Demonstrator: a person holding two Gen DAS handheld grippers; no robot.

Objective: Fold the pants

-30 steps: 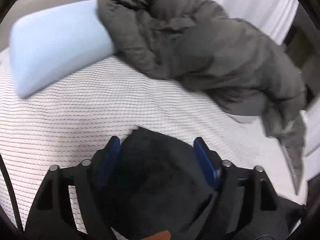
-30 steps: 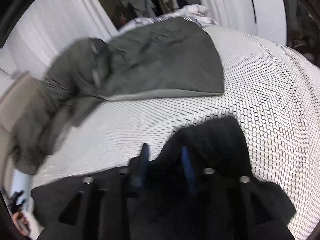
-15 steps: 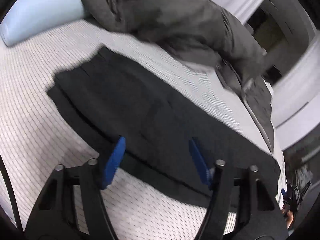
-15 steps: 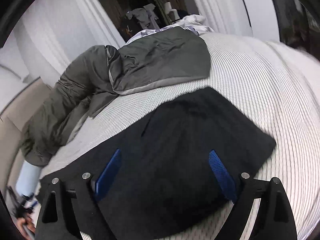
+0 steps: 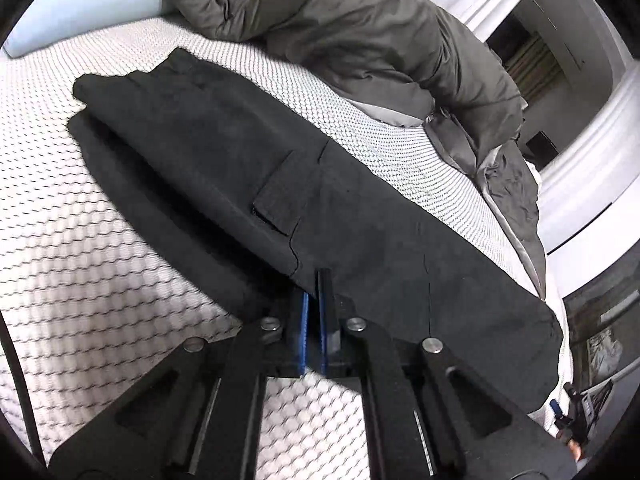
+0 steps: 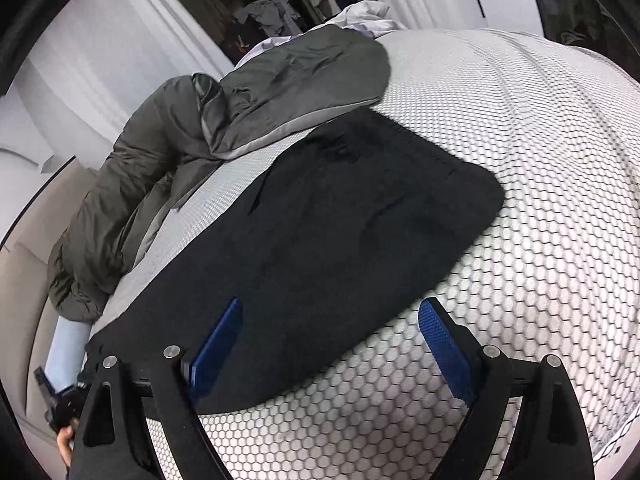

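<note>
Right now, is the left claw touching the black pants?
Touching. The left wrist view shows the left claw shut on the near edge of the black pants.

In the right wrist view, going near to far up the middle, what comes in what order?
Right tongs, spread open → black pants lying flat on the honeycomb bed cover → grey-green duvet → white bedding → dark doorway with hanging clothes.

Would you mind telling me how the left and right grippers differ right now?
The left gripper has its blue pads pressed nearly together at the near edge of the black pants; whether it pinches cloth is unclear. The right gripper is spread wide, one pad over the pants and the other over the bare white bedcover. Both are black with blue pads and point at the same garment.
</note>
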